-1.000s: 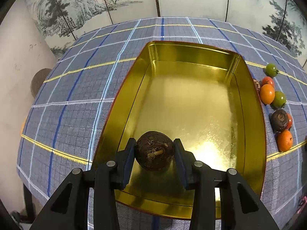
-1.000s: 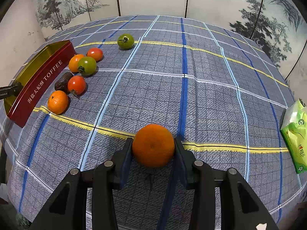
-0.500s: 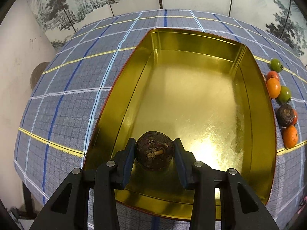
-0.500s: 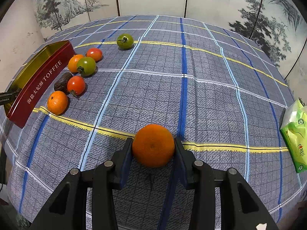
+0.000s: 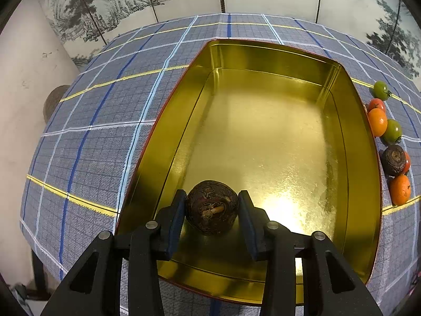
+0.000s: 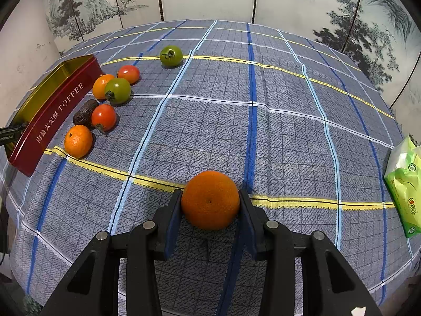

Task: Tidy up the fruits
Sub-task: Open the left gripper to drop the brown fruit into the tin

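Note:
My left gripper [image 5: 211,209] is shut on a dark brown wrinkled fruit [image 5: 211,206] and holds it over the near end of the gold tin [image 5: 363,158]. My right gripper [image 6: 210,205] is shut on an orange [image 6: 210,200] above the checked cloth. In the right wrist view the tin's red TOFFEE side [image 6: 56,110] stands at the far left. Beside it lie a small orange [image 6: 78,141], a red tomato [image 6: 104,117], a dark fruit [image 6: 84,113], a green tomato [image 6: 117,90], an orange fruit [image 6: 100,85], another red tomato [image 6: 128,73] and a lone green tomato [image 6: 171,55].
A green tissue pack [image 6: 405,189] lies at the table's right edge. The same fruits line the tin's right side in the left wrist view [image 5: 393,159]. A painted folding screen stands behind the table. The cloth's edge drops off close to both grippers.
My left gripper has moved forward and lower over the tin with the dark fruit held. The right gripper and its orange have hardly moved.

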`<state>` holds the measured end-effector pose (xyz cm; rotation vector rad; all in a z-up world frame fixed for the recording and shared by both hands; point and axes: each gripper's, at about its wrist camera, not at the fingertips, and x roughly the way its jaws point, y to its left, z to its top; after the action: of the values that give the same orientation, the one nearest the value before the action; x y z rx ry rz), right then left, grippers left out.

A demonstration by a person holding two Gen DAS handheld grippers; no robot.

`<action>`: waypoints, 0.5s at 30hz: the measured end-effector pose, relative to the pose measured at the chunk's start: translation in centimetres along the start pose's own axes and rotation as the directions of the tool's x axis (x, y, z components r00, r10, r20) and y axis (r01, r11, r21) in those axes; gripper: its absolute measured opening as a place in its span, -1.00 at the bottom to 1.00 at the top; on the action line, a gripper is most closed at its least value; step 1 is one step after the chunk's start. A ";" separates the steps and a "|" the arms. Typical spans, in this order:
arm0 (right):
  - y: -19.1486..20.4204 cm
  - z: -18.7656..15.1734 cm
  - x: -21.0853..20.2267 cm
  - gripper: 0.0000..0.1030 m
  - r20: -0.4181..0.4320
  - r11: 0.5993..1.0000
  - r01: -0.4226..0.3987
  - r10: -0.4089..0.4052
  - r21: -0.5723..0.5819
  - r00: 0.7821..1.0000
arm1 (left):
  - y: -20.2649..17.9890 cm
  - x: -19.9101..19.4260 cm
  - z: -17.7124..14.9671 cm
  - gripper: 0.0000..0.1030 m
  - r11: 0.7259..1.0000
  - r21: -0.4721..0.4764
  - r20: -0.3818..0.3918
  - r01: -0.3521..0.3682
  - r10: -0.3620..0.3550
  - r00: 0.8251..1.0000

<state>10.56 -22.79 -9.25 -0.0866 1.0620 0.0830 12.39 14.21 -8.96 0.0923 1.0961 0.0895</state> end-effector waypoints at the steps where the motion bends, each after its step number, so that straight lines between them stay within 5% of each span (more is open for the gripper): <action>1: -0.1 0.0 0.0 -0.26 0.000 1.000 0.000 0.000 0.001 1.000 | 0.1 -0.1 0.0 -0.17 1.000 -0.001 0.001 -0.001 0.001 1.000; 15: 1.4 1.6 -1.3 -0.27 0.024 0.999 -0.029 0.030 -0.016 0.999 | 0.1 -2.3 0.5 0.17 1.000 -0.015 0.085 -0.005 0.007 0.996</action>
<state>11.20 -21.26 -7.37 -0.0836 1.0386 0.1187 11.82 14.01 -6.67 0.0854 1.0102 0.0982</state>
